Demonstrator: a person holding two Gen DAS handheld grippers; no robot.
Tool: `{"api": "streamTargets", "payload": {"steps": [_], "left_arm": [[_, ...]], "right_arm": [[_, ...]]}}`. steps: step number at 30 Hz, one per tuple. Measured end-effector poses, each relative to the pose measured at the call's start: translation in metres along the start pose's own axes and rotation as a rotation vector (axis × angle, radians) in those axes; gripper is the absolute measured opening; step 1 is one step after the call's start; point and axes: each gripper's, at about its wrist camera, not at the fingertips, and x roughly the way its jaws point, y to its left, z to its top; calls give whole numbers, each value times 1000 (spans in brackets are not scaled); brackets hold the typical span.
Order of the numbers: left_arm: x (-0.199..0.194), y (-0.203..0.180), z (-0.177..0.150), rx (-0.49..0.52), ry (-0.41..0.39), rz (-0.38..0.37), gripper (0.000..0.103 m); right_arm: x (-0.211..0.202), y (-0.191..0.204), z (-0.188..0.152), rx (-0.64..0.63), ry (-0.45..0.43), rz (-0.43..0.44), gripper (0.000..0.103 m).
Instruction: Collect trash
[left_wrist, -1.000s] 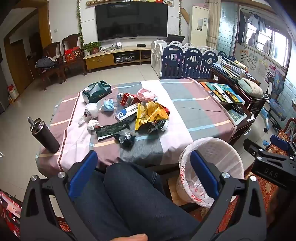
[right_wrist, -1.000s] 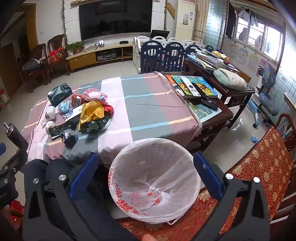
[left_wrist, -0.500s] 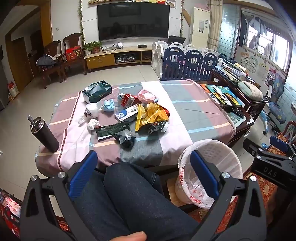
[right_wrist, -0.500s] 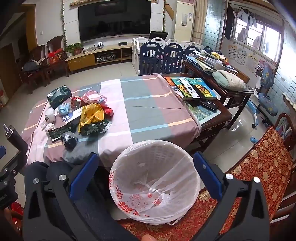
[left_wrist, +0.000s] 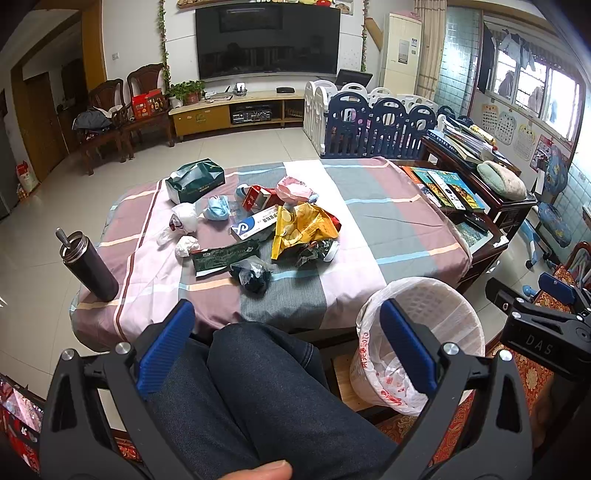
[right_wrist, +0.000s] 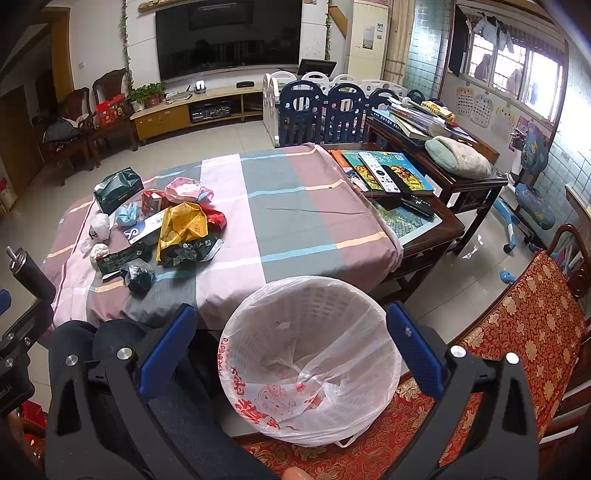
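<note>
A heap of trash lies on the striped tablecloth (left_wrist: 369, 236): a yellow snack bag (left_wrist: 303, 229), a green wrapper (left_wrist: 225, 256), a dark crumpled bag (left_wrist: 253, 275), a white and blue box (left_wrist: 255, 223), white tissues (left_wrist: 186, 218). The heap also shows in the right wrist view (right_wrist: 181, 225). A white bin with a plastic liner (right_wrist: 310, 354) stands by my knees, also in the left wrist view (left_wrist: 424, 317). My left gripper (left_wrist: 286, 345) is open and empty over my lap. My right gripper (right_wrist: 290, 349) is open and empty above the bin.
A dark flask (left_wrist: 88, 264) stands at the table's near left corner. A green tissue pack (left_wrist: 194, 181) lies at the back left. Books and remotes (right_wrist: 384, 173) cover a side table on the right. A red patterned seat (right_wrist: 517, 332) is beside the bin.
Both grippers have risen slightly and stay open; the views shift a little, with the table and bin sitting lower in frame. Nothing on the table has moved.
</note>
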Motion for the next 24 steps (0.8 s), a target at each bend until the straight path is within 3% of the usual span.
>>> {"api": "streamTargets", "payload": {"steps": [24], "left_arm": [[1, 0, 0, 1, 3, 0, 100]], "right_arm": [[2, 1, -2, 1, 4, 3, 101]]}}
